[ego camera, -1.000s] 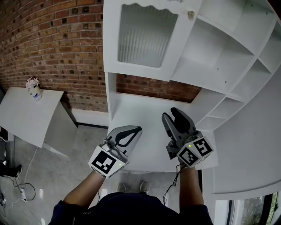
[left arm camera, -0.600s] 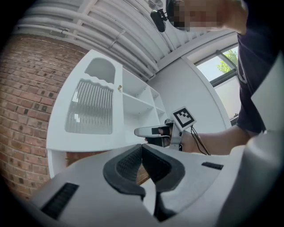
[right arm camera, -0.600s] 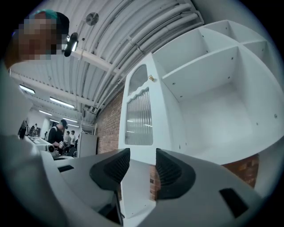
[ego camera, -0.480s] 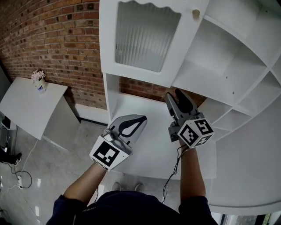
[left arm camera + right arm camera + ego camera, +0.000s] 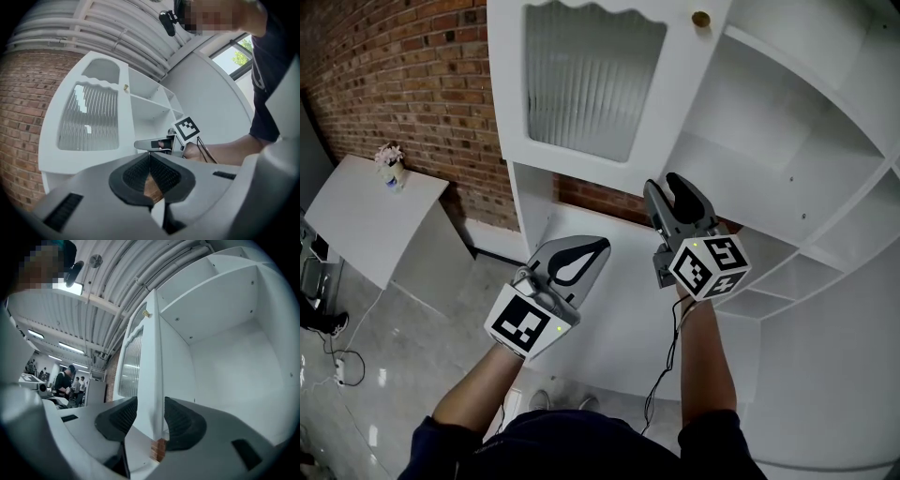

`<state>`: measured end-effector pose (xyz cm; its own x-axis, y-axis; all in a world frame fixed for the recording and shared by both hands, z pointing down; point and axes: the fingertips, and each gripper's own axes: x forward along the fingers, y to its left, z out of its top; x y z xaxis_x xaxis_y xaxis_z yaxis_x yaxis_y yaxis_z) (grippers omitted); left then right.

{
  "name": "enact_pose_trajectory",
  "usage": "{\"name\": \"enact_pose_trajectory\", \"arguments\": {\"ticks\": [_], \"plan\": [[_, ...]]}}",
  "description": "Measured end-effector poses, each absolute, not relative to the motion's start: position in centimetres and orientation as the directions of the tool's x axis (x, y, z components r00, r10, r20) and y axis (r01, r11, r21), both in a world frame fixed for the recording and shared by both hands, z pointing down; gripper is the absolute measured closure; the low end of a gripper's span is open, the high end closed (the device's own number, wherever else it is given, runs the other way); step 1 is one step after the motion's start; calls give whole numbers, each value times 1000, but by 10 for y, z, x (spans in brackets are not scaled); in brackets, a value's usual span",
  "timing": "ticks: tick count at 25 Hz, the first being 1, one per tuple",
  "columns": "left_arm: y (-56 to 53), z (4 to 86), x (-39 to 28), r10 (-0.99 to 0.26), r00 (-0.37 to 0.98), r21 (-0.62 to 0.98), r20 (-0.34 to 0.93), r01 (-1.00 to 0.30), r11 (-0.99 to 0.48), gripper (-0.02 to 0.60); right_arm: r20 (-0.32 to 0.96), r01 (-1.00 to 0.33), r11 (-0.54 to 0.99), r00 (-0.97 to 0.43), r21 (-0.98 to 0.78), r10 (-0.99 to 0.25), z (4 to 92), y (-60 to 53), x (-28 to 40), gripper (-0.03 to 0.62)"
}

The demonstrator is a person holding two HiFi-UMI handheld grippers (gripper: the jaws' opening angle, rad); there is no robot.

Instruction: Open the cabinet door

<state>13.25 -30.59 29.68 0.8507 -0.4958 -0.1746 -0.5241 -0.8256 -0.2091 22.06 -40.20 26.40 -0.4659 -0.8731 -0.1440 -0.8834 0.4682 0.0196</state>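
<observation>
The white cabinet door point(image 5: 581, 84), with a ribbed glass pane and a small gold knob point(image 5: 701, 19), stands swung out from the open shelves point(image 5: 787, 122). My right gripper point(image 5: 668, 187) is at the door's lower free corner. In the right gripper view the door's edge point(image 5: 152, 357) runs up between the jaws of the right gripper point(image 5: 151, 401), which stand wide apart with a pad close on either side; I see no squeeze. My left gripper point(image 5: 602, 244) hovers lower left over the counter, shut and empty, with its pads point(image 5: 150, 154) meeting.
A brick wall point(image 5: 403, 94) lies behind and left of the cabinet. A white slanted table point(image 5: 366, 225) with a small flower vase point(image 5: 390, 159) stands at the left. The cabinet's counter point(image 5: 609, 319) is below both grippers. Cables lie on the floor point(image 5: 337, 370).
Both grippers have risen toward the cabinet door. The right one has come from above the counter to the door's lower corner; the left followed, still shut.
</observation>
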Motion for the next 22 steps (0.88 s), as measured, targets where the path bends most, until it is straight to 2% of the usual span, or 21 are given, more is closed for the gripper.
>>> {"name": "enact_pose_trajectory", "arguments": {"ticks": [9, 13, 22], "plan": [[-313, 289, 134, -536, 824, -207, -184, -566, -798, 574, -156, -857, 515, -511, 19, -845, 258, -413, 218, 429], [-311, 293, 131, -542, 823, -205, -172, -568, -797, 574, -194, -846, 533, -521, -14, -831, 257, -403, 220, 486], [-292, 306, 109, -544, 825, -174, -155, -564, -807, 574, -280, -785, 620, -594, -4, -754, 253, -336, 182, 511]]}}
